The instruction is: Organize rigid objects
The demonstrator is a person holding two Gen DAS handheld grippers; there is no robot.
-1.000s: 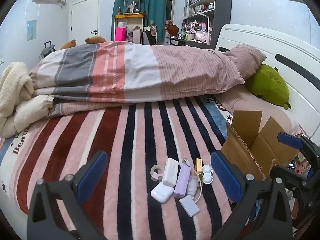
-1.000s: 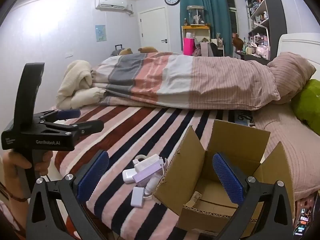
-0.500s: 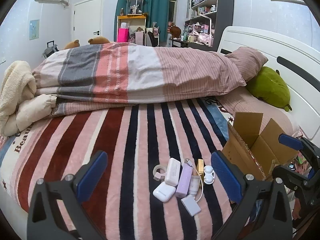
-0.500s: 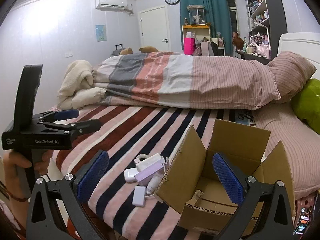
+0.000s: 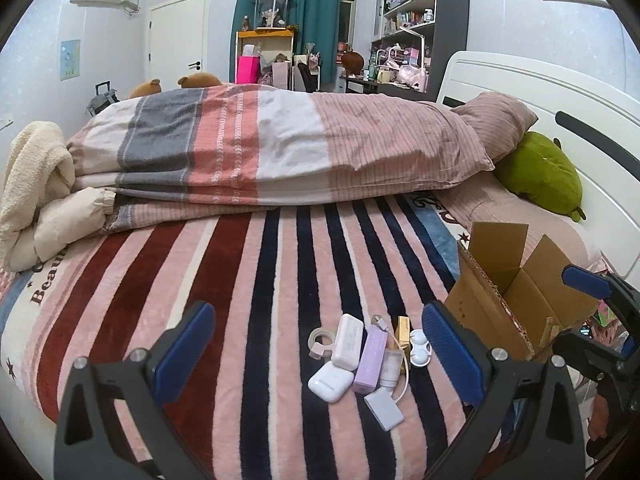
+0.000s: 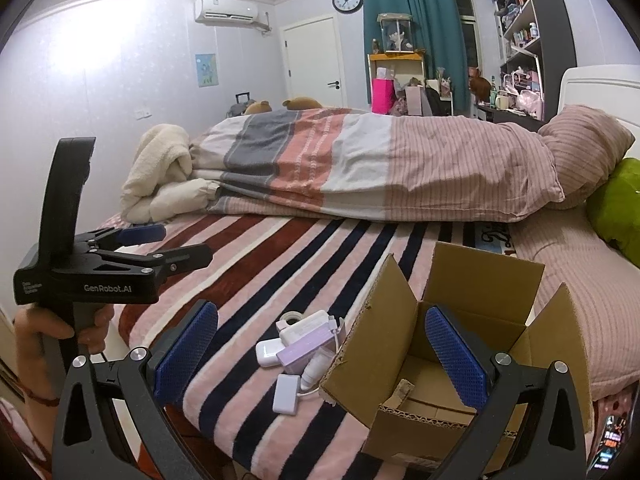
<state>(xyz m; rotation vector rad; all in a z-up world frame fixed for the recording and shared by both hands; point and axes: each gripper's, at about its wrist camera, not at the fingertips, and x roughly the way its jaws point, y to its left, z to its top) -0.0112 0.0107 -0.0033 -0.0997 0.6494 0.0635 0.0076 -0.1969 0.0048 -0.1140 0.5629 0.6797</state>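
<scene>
A cluster of small rigid objects lies on the striped blanket near the bed's front edge: a white earbud case (image 5: 330, 381), a white power bank (image 5: 348, 341), a lilac box (image 5: 372, 358), a tape roll (image 5: 320, 342), a small lilac card (image 5: 384, 408) and a white double-cup piece (image 5: 420, 353). The cluster also shows in the right wrist view (image 6: 300, 350). An open cardboard box (image 5: 516, 292) (image 6: 448, 344) stands to their right. My left gripper (image 5: 318, 352) is open and empty, hovering above the cluster. My right gripper (image 6: 320, 354) is open and empty, over the box's left flap.
A folded striped duvet (image 5: 280, 148) lies across the far bed. A cream blanket (image 5: 36, 184) sits at the left, a green plush (image 5: 540, 176) and pillow at the headboard. The left gripper's body (image 6: 100, 272) shows in the right wrist view.
Both grippers have moved slightly forward over the bed; the object cluster sits a little higher in the left view. Nothing was grasped or moved.
</scene>
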